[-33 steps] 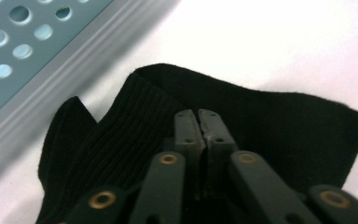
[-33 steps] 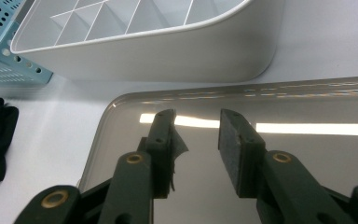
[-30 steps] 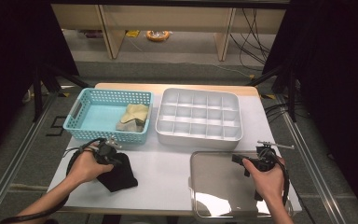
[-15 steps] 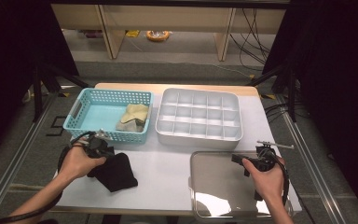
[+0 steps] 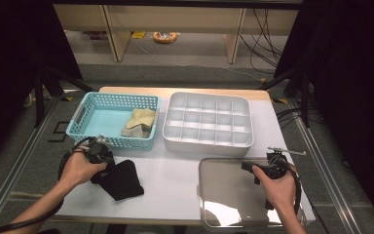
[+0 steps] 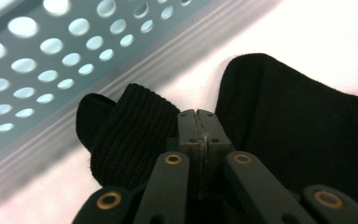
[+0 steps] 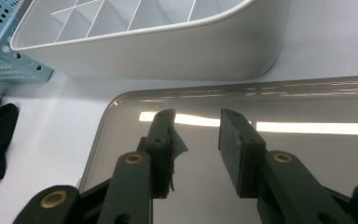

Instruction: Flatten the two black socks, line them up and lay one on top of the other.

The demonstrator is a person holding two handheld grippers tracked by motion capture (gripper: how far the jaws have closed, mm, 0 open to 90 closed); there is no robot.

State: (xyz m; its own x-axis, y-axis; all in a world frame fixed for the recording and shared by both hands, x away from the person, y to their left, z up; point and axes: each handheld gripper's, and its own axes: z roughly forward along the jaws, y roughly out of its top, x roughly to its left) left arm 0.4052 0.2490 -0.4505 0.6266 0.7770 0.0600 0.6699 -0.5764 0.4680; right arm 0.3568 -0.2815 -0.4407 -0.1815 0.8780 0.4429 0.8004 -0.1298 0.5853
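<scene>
Black sock (image 5: 119,179) is seen on the white table (image 5: 175,175), just in front of the teal basket (image 5: 113,120), its long axis running from the left gripper (image 5: 99,152) toward the table's near edge. A fold of it is clenched between the left gripper's jaws, which are pressed together. The basket lies just beyond those jaws. The right gripper (image 7: 196,140), well apart above the clear lid (image 5: 233,192), is held parted and empty.
</scene>
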